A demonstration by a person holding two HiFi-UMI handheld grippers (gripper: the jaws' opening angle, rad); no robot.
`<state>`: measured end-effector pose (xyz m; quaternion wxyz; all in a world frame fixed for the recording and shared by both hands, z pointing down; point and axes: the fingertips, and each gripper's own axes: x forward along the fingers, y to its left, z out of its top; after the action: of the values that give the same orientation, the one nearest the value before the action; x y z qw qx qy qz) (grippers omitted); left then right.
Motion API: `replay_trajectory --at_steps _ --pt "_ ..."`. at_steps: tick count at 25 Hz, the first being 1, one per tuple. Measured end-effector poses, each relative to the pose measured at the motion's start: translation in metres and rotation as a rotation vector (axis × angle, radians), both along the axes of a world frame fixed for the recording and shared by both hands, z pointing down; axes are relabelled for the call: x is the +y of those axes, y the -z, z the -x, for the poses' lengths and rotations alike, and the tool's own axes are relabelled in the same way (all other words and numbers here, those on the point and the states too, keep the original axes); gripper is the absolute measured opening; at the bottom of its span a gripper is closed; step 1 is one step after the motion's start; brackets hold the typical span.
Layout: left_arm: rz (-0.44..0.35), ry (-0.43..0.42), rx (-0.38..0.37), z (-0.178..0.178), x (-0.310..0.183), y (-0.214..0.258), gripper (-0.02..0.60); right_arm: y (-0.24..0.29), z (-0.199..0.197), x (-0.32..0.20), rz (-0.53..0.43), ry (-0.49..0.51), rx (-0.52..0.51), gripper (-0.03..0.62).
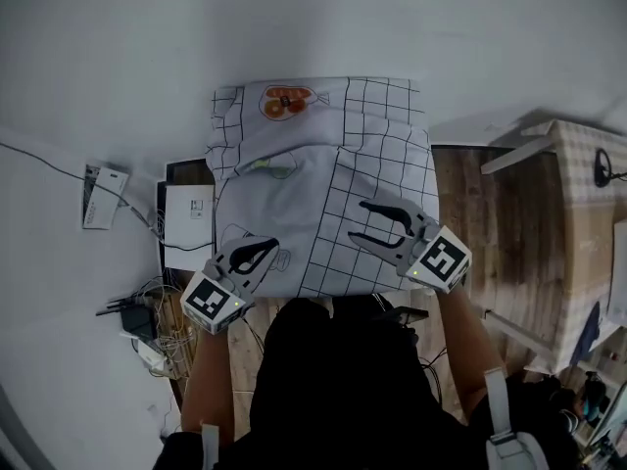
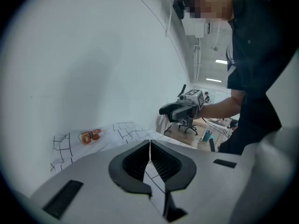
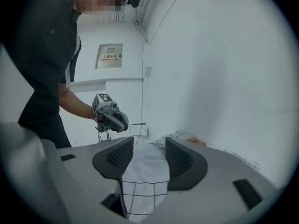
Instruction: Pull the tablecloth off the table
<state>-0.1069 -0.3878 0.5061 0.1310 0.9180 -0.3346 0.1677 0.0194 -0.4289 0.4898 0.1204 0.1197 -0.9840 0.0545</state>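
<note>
A white tablecloth (image 1: 294,169) with a black grid and an orange print (image 1: 284,102) lies rumpled and partly folded over a small table against the white wall. My left gripper (image 1: 272,247) hovers at the cloth's near left corner with its jaws shut; in the left gripper view (image 2: 150,143) no cloth shows between the pads, and the cloth (image 2: 117,130) lies beyond and below. My right gripper (image 1: 359,221) is open above the cloth's near right part. In the right gripper view (image 3: 148,143) the cloth (image 3: 142,176) lies under the gap, apart from both pads.
A white box (image 1: 188,215) sits beside the table at left, with a wall-mounted white unit (image 1: 103,196) and a tangle of cables and adapters (image 1: 147,326) near it. Wooden floor (image 1: 480,223) lies to the right, then another table with a checked cover (image 1: 588,213).
</note>
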Motion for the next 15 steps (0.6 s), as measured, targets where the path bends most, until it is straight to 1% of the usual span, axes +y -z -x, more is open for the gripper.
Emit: replay_trajectory --at_steps 2,5,8,11,13,15 --pt "0.0 -0.018 -0.051 0.0 -0.017 -0.01 0.014 -0.013 0.001 -0.023 -0.001 -0.019 0.038 0.202" --pt "0.002 -0.054 -0.113 0.0 -0.046 -0.025 0.025 -0.035 0.008 -0.049 0.024 -0.033 0.098 0.202" --pt "0.002 -0.084 -0.167 -0.002 -0.081 -0.041 0.073 -0.058 0.018 -0.075 0.044 -0.046 0.185 0.202" --pt "0.0 -0.111 -0.211 -0.005 -0.11 -0.058 0.102 -0.083 0.029 -0.097 0.04 -0.065 0.298 0.202" --pt "0.015 -0.138 -0.238 -0.009 -0.125 -0.072 0.117 -0.101 0.033 -0.105 0.042 -0.06 0.37 0.201" --pt "0.046 -0.177 -0.265 -0.017 -0.137 -0.089 0.12 -0.115 0.036 -0.115 0.051 -0.055 0.41 0.201"
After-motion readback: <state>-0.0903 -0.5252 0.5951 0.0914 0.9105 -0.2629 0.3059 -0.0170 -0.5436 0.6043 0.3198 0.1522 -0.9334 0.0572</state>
